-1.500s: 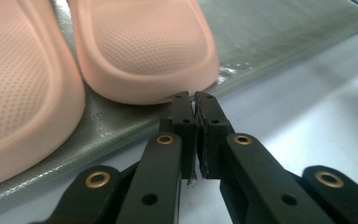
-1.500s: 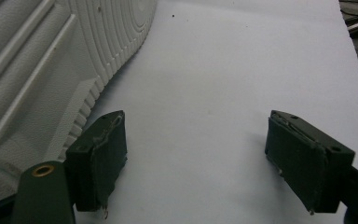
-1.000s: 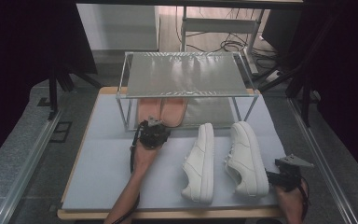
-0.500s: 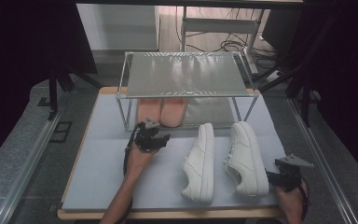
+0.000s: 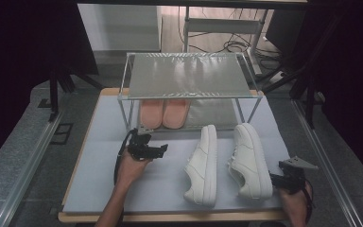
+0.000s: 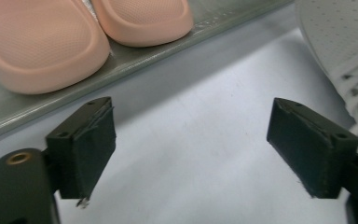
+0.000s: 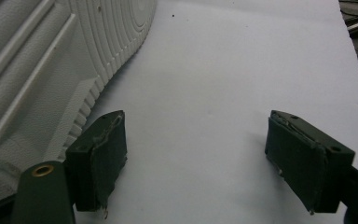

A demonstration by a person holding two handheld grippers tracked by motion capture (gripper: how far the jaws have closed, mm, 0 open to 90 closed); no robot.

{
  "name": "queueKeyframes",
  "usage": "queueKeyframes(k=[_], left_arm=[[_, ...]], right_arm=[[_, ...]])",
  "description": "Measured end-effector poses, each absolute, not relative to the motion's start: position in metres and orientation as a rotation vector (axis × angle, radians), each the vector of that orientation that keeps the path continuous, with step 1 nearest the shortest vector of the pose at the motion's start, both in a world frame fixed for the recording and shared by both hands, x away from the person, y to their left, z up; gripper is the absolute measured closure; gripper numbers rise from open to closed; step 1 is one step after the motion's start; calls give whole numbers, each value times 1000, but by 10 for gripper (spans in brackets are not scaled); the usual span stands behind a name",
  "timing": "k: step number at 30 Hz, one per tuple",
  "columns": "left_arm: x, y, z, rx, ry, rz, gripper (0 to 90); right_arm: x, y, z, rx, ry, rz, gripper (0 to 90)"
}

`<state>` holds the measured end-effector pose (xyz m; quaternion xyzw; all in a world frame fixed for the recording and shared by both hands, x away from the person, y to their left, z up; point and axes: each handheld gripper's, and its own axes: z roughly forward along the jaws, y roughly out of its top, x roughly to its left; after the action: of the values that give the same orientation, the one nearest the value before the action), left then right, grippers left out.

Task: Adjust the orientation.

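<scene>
Dark surroundings close in on a table [image 5: 99,189] covered by a pale grey mat [image 5: 170,161], with cables on the floor beyond. At the back of the mat stands a rack [image 5: 184,75] with a perforated metal top and thin legs. On its lower shelf, toward the left, lie two pink slippers [image 5: 163,112] side by side and touching; in the left gripper view their rounded ends [image 6: 42,42] rest at the shelf edge, just past the jaws. In front of the rack, near the middle of the mat, two white sneakers [image 5: 227,161] lie close together: the left one tipped on its side, the right one just beside it. No brand, label or writing can be read on the shoes, the slippers or the rack. The left gripper [image 5: 163,148] hangs over the mat just in front of the slippers and to the left of the sneakers; its jaws have just been opening and now stand wide apart, with bare mat between them and white laces [image 6: 354,98] at the edge of that view. The right gripper [image 5: 273,178] sits at the front right corner, just beside the right sneaker; its jaws are spread and hold nothing, the ribbed sole [image 7: 88,60] lying close to one jaw without touching its pad.
</scene>
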<state>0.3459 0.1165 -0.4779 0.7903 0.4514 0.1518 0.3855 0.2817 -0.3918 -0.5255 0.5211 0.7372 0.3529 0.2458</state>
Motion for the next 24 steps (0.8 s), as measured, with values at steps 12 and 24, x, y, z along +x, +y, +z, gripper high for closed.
queueKeyframes(k=[12,24], left_arm=[[312,142,-476,2036,1133,468,117],[288,169,-496,2053,1218,459,115]], right_arm=[[282,-392,-526,1422,2010,964,207],[282,-392,-526,1422,2010,964,207]])
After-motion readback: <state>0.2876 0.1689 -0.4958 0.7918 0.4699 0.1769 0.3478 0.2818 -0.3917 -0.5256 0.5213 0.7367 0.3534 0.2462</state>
